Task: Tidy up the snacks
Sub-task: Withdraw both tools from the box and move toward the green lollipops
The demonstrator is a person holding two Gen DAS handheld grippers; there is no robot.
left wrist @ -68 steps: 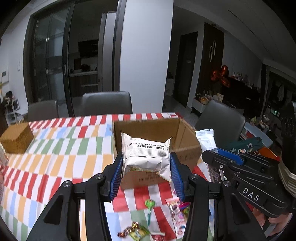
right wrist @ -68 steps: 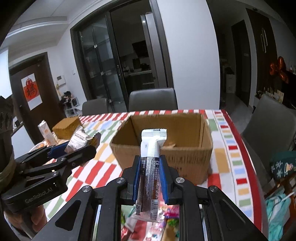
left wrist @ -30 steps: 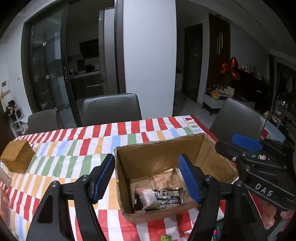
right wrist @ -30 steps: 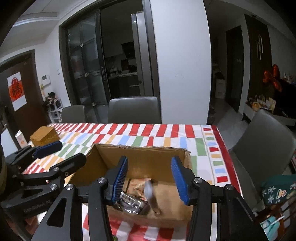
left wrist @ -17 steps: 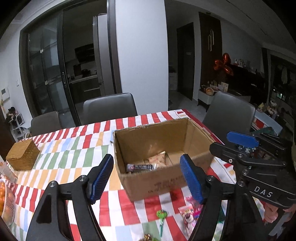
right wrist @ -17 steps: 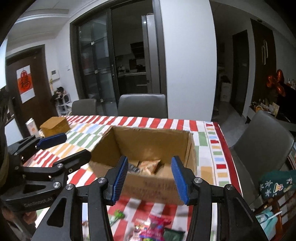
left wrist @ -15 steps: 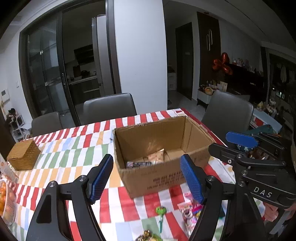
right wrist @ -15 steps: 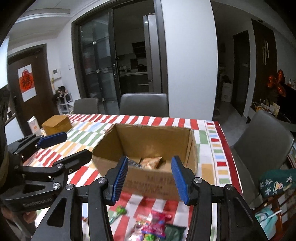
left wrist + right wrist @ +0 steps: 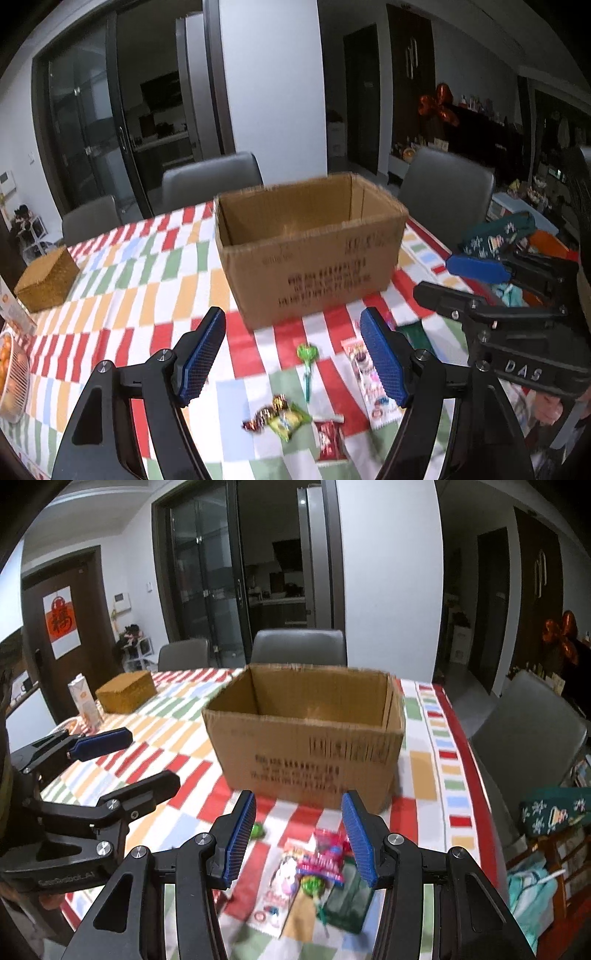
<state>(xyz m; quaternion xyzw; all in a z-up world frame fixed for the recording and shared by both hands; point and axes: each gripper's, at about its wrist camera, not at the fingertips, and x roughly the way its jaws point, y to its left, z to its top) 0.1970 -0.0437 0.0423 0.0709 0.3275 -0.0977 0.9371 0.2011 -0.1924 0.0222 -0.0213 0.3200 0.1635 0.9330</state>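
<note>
An open cardboard box (image 9: 314, 243) (image 9: 306, 738) stands on the striped tablecloth; from this low angle its contents are hidden. My left gripper (image 9: 295, 354) is open and empty, in front of the box, above a green lollipop (image 9: 307, 356), small candies (image 9: 284, 415) and a red packet (image 9: 330, 439). My right gripper (image 9: 299, 840) is open and empty too, over a pink snack pack (image 9: 325, 856), a white pack (image 9: 280, 890) and a dark green pack (image 9: 347, 897). Each gripper shows at the edge of the other's view.
A wicker box (image 9: 46, 282) (image 9: 125, 696) sits at the far left, a carton (image 9: 84, 701) beside it. A bowl of oranges (image 9: 11, 376) lies at the left table edge. Grey chairs (image 9: 299, 646) stand behind the table, another chair (image 9: 447, 195) at the right.
Both grippers pulled back and down from above the box to the loose snacks in front of it. The box interior dropped out of sight. Both grippers stayed open and empty.
</note>
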